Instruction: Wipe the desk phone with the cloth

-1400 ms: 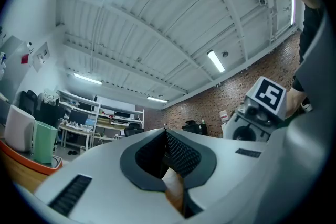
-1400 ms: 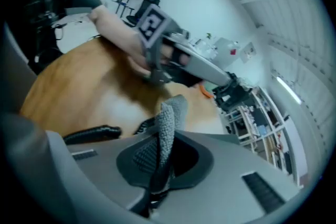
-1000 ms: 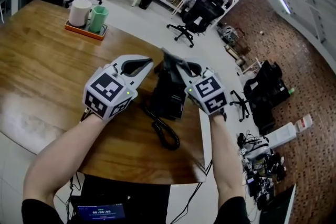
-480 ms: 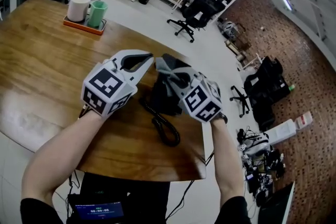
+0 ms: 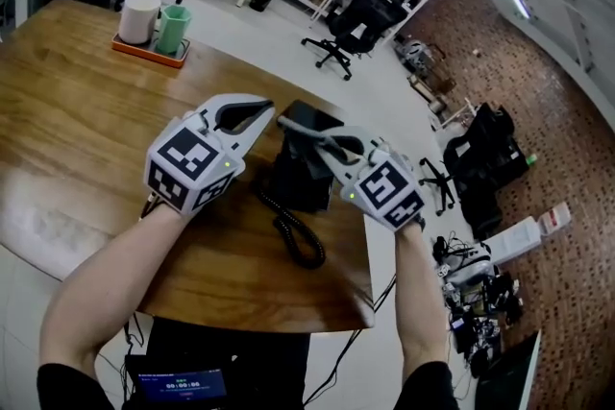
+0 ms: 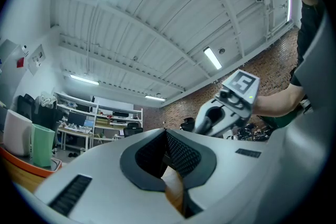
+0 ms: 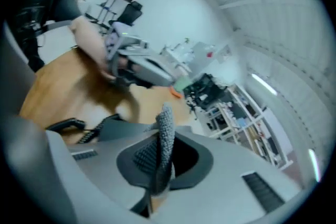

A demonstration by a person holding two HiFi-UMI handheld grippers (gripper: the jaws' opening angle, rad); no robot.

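Jaws of right gripper pinch a grey knit cloth over the desk phone; contact unclear. Left gripper jaws pressed together, empty, just beside the phone. No legible writing. Wooden table; phone near its edge. Office chair beyond.
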